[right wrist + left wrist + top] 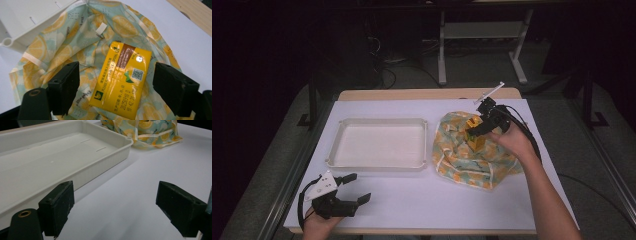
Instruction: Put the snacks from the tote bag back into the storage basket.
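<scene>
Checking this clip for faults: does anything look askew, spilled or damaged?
Nothing is spilled or damaged. The lemon-print bag lies crumpled beside the empty tray, with a yellow packet lying askew on it between the right gripper's open jaws. The left gripper sits open and idle.

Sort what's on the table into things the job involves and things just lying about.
In the job:
- yellow packet
- lemon-print cloth bag
- right gripper, open around the packet

Lying about:
- white tray
- left gripper, open over bare table
</scene>
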Action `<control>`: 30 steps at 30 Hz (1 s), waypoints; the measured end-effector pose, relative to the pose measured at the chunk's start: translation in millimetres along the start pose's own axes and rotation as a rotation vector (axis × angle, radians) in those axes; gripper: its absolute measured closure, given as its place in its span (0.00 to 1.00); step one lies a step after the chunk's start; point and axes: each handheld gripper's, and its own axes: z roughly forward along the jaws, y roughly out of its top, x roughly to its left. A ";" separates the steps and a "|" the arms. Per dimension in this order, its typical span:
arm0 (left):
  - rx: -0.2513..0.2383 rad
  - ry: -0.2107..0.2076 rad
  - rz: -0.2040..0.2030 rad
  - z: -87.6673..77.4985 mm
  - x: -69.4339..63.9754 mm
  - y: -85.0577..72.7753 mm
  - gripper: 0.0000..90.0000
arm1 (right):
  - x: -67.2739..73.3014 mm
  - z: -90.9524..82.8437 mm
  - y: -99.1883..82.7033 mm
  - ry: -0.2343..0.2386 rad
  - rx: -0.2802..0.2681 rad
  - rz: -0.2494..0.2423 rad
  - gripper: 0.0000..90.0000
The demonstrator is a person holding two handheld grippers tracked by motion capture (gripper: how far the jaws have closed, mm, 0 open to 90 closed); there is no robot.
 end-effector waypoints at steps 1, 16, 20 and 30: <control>-0.001 0.001 -0.002 -0.1 0.0 -0.1 0.16 | -0.5 1.3 0.2 0.000 0.003 0.001 0.24; -0.002 0.001 -0.003 -0.2 -0.4 0.2 0.16 | 1.7 13.2 1.7 -0.054 0.044 -0.002 0.32; -0.001 0.000 0.000 -0.1 -0.1 0.2 0.16 | 1.6 14.1 1.9 -0.063 0.042 -0.004 0.34; -0.005 0.000 -0.006 -0.3 -0.2 0.0 0.17 | 8.0 20.1 3.7 -0.104 0.069 -0.029 0.41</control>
